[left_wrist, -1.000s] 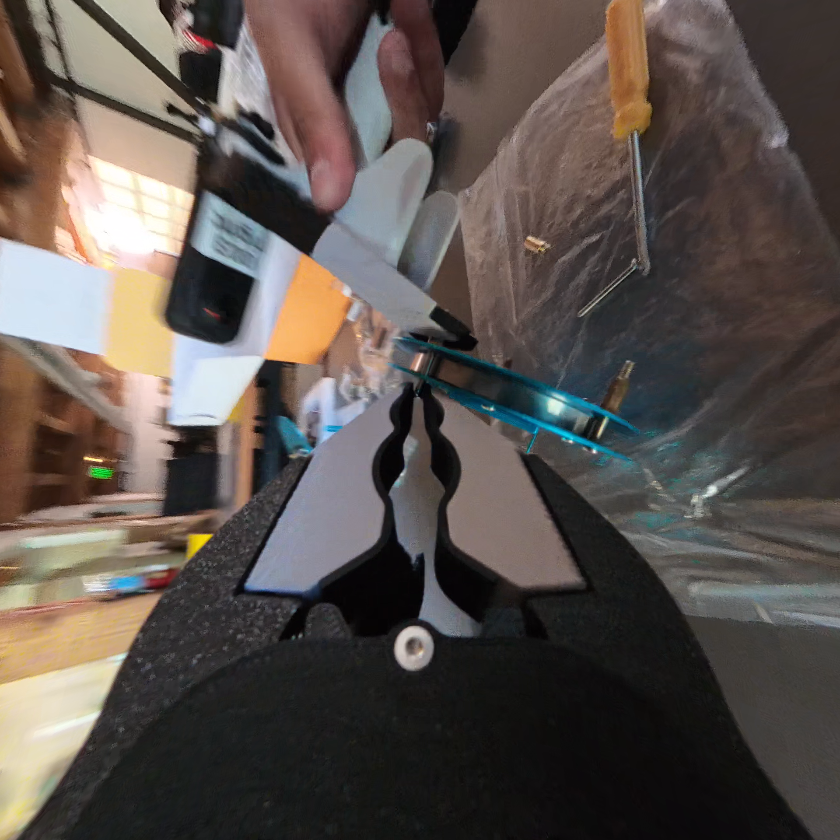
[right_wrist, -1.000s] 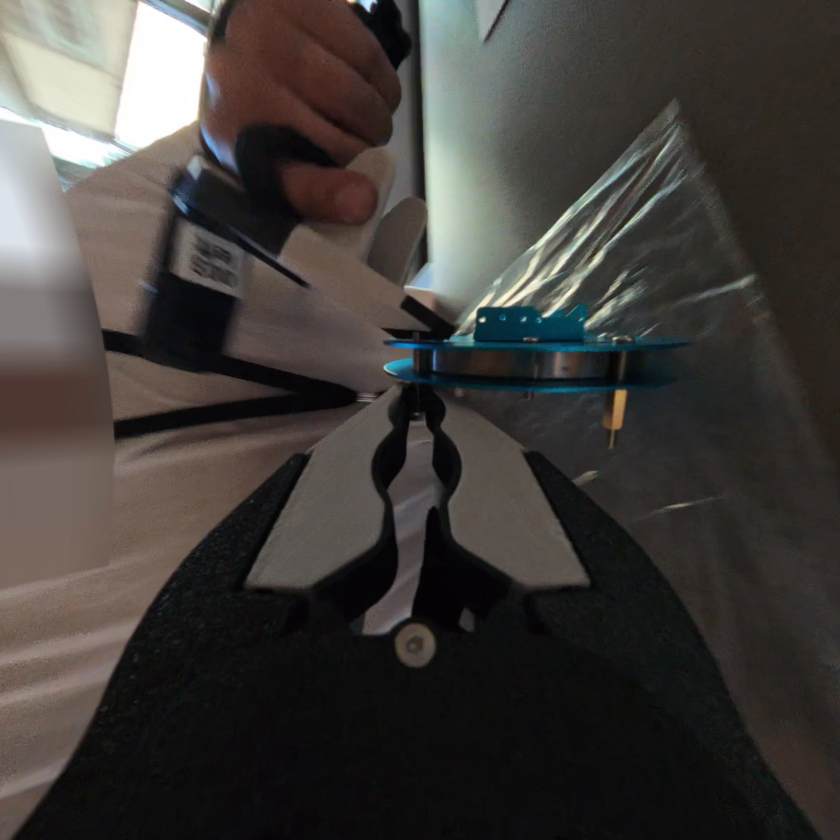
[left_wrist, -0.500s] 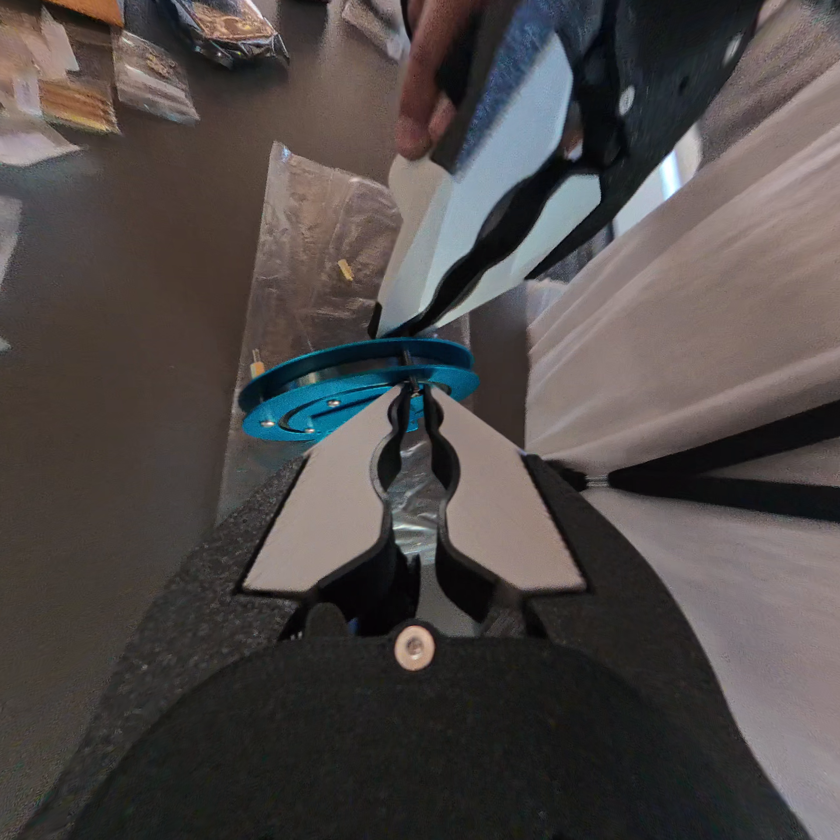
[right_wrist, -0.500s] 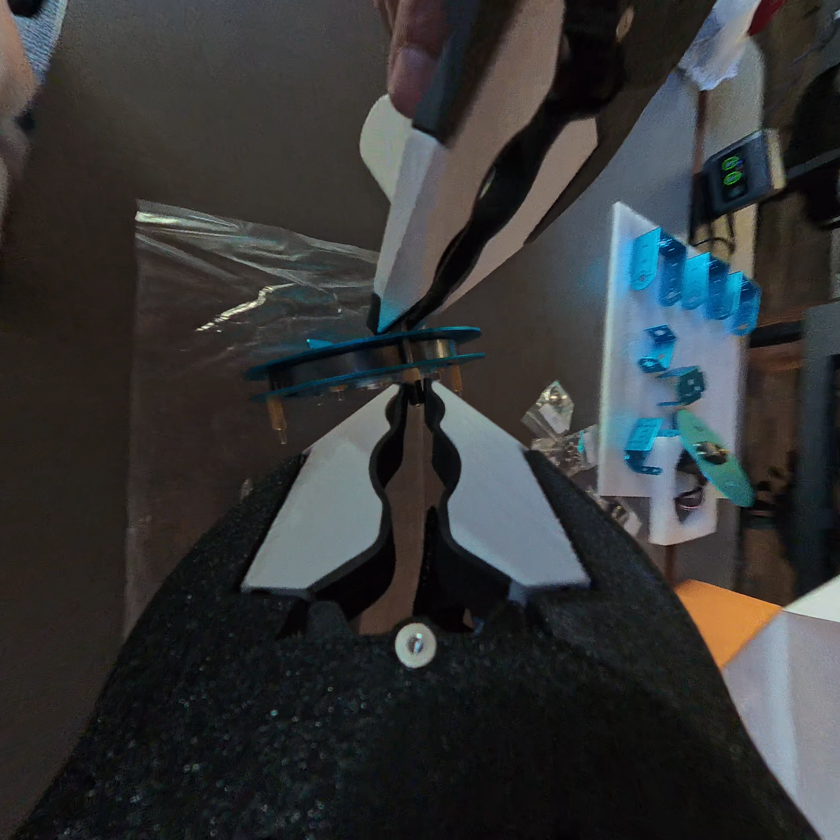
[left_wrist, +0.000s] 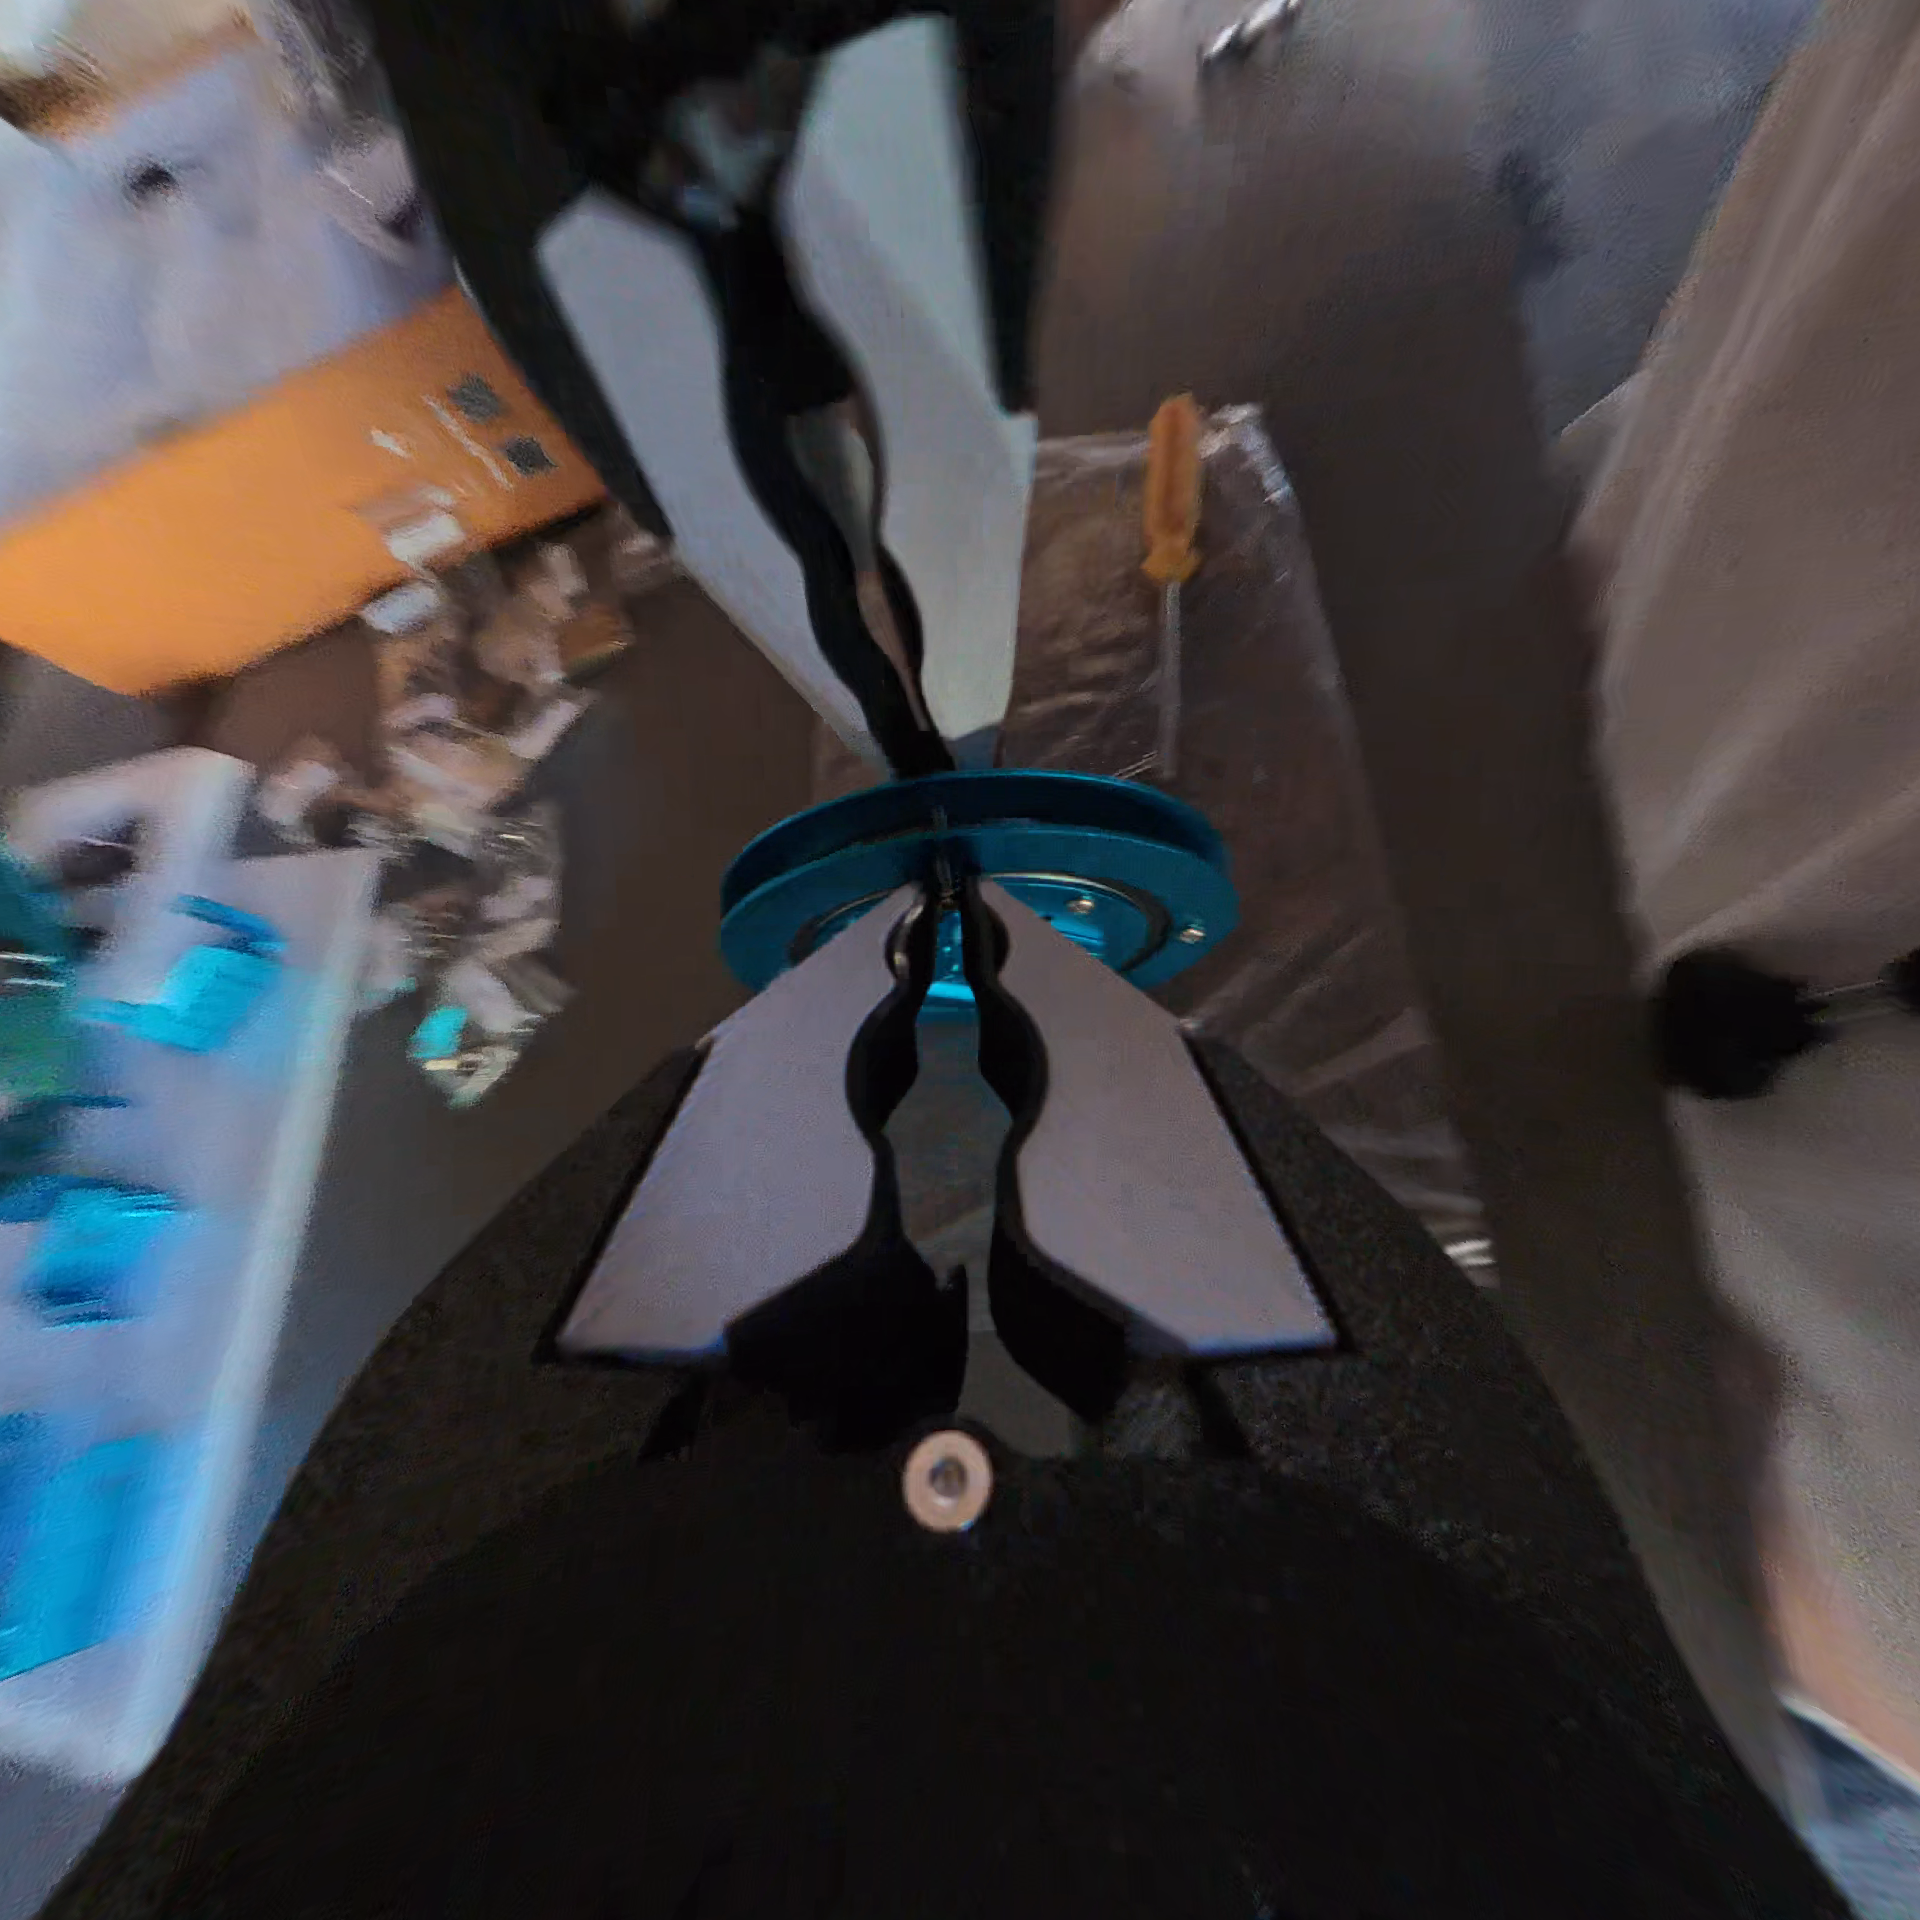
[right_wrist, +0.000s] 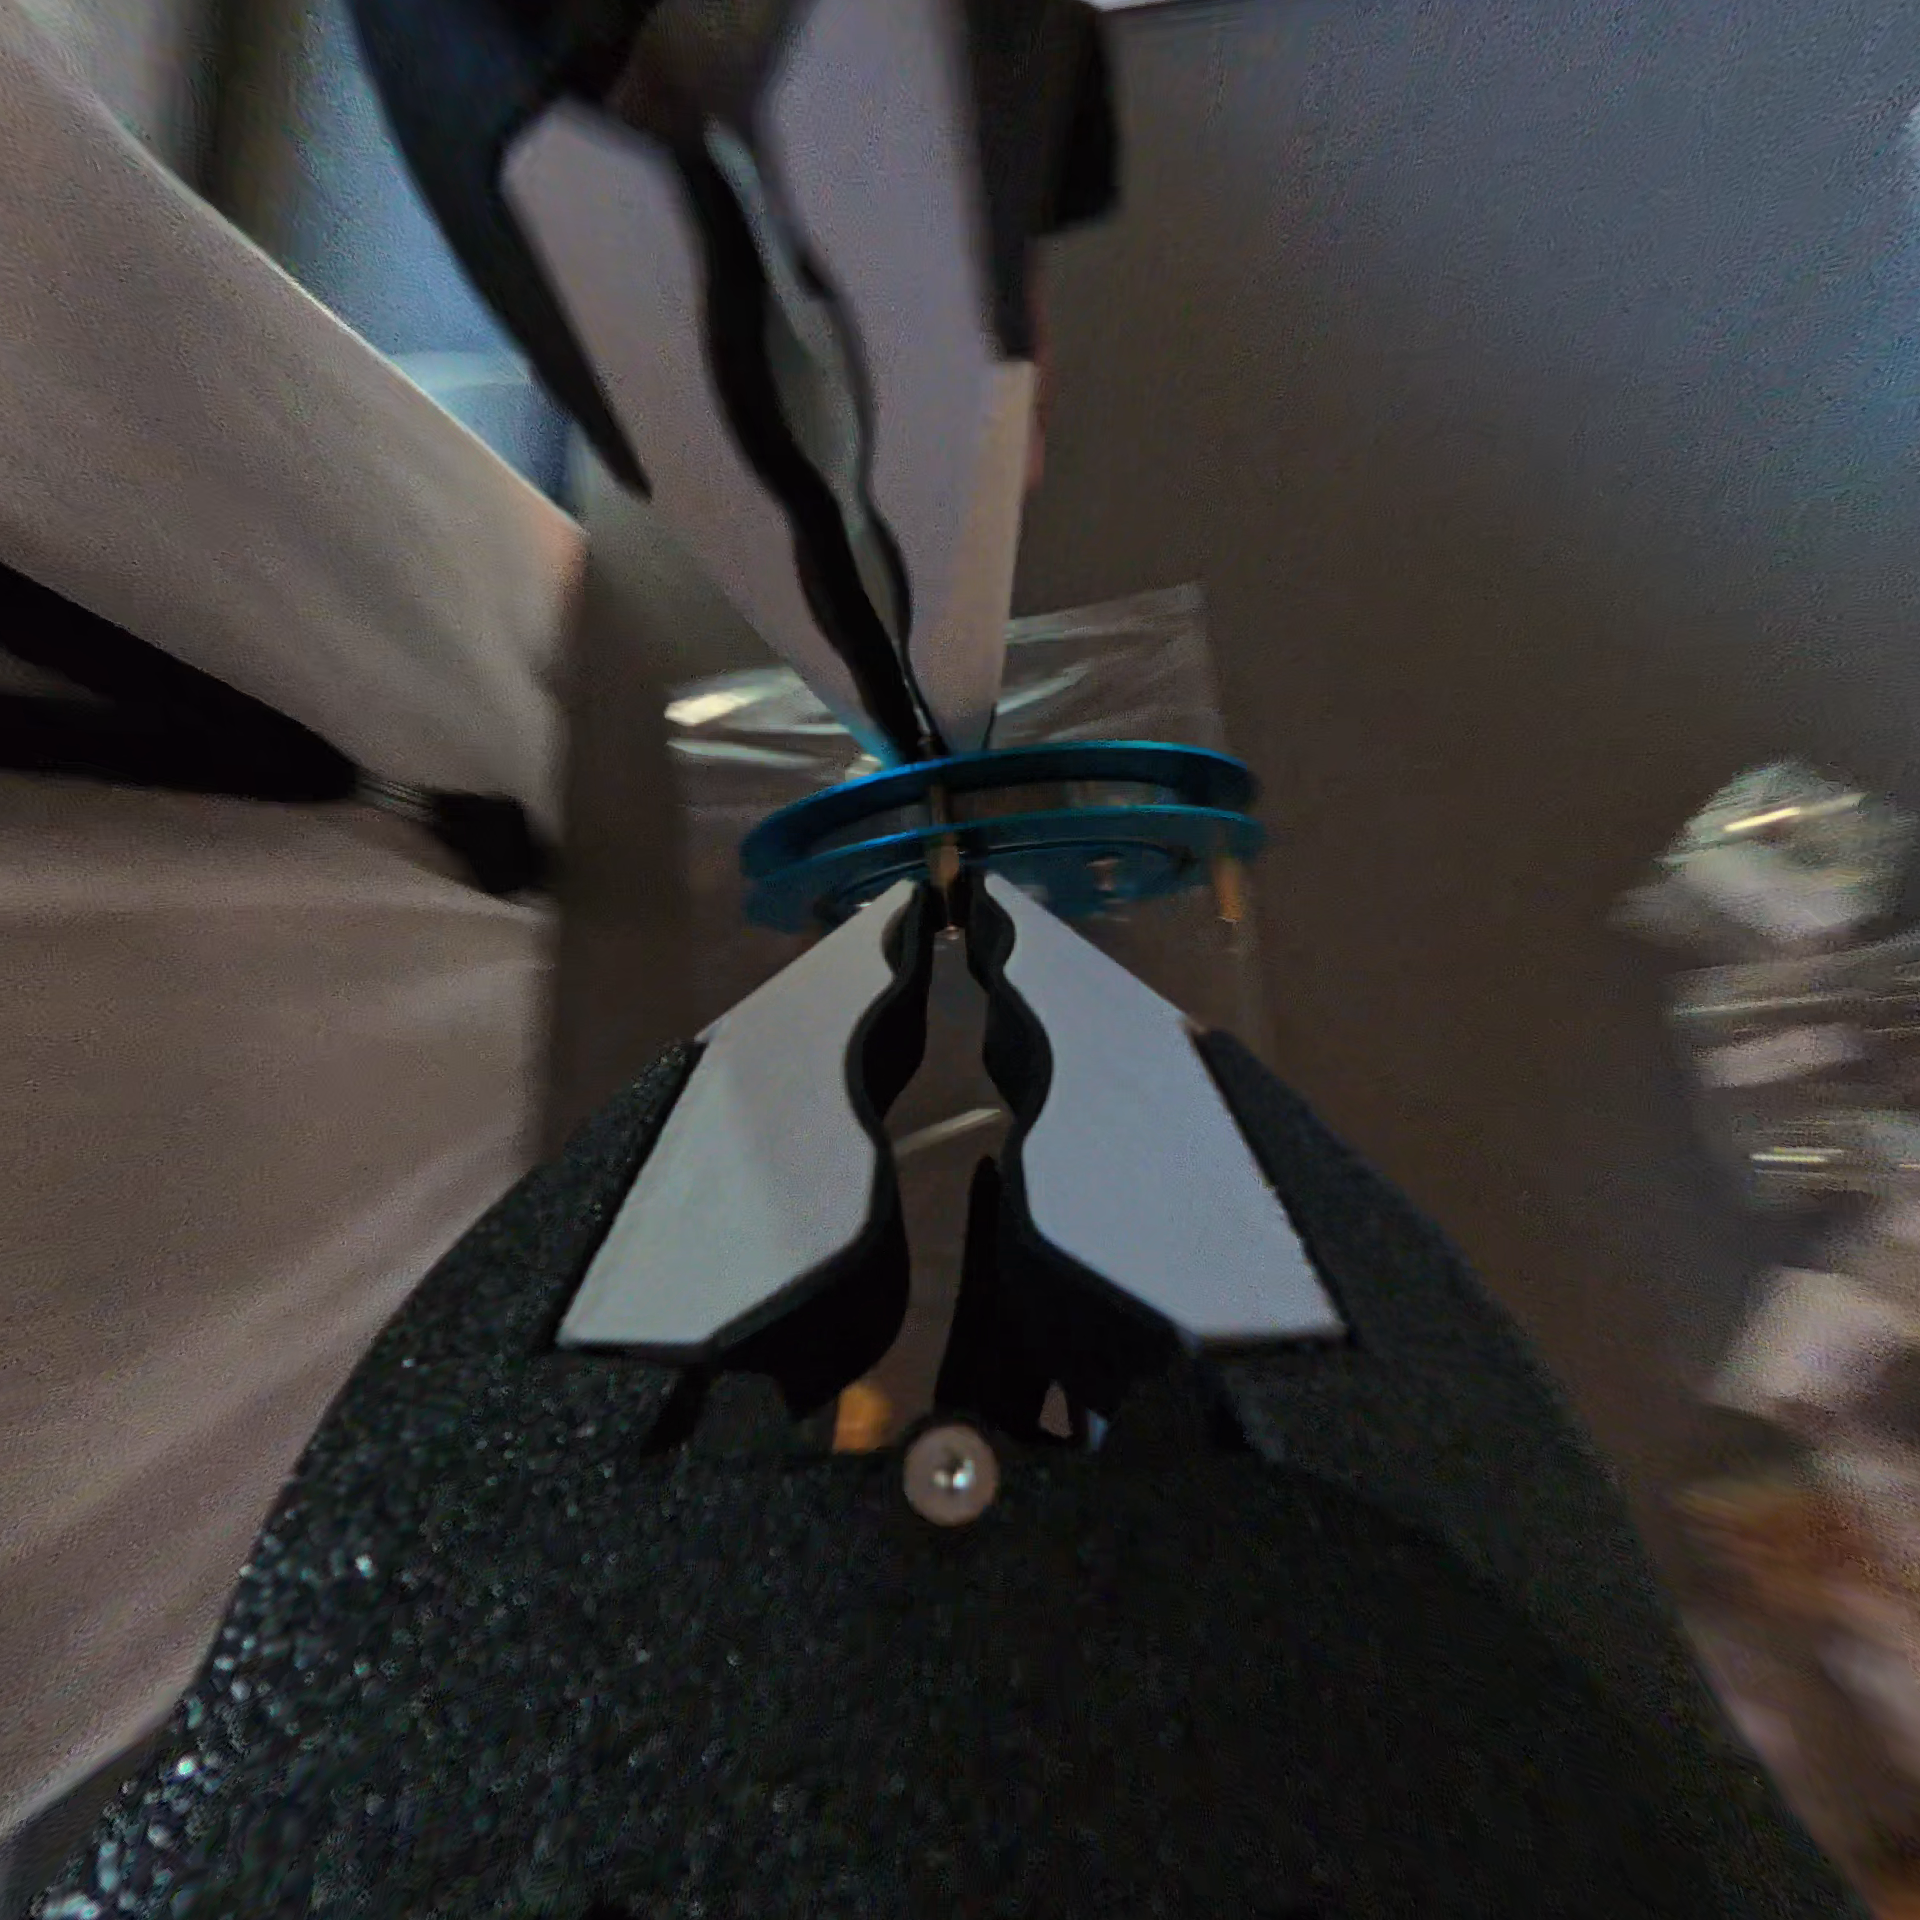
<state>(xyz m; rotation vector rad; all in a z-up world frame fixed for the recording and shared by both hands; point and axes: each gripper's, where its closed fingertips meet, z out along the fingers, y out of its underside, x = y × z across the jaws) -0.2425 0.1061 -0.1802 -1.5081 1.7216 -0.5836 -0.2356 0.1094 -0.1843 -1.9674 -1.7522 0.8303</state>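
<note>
Around the blue disc assembly (left_wrist: 971, 868), left claw (left_wrist: 943, 896) and right claw (right_wrist: 948, 902) clamped.

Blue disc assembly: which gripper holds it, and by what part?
Both. The left gripper and right gripper each pinch the blue disc assembly at its rim, near a small post, from opposite faces.

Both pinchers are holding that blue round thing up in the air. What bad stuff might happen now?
1. The left hand-held gripper and the right hand-held gripper each pinch only a thin post at the rim of the blue double-disc part. It might slip out or twist.
2. If it drops, it would likely land on the clear plastic bag near the orange-handled screwdriver.
3. Both views are blurred, so things seem to be moving fast, which could loosen the pinch.
</note>
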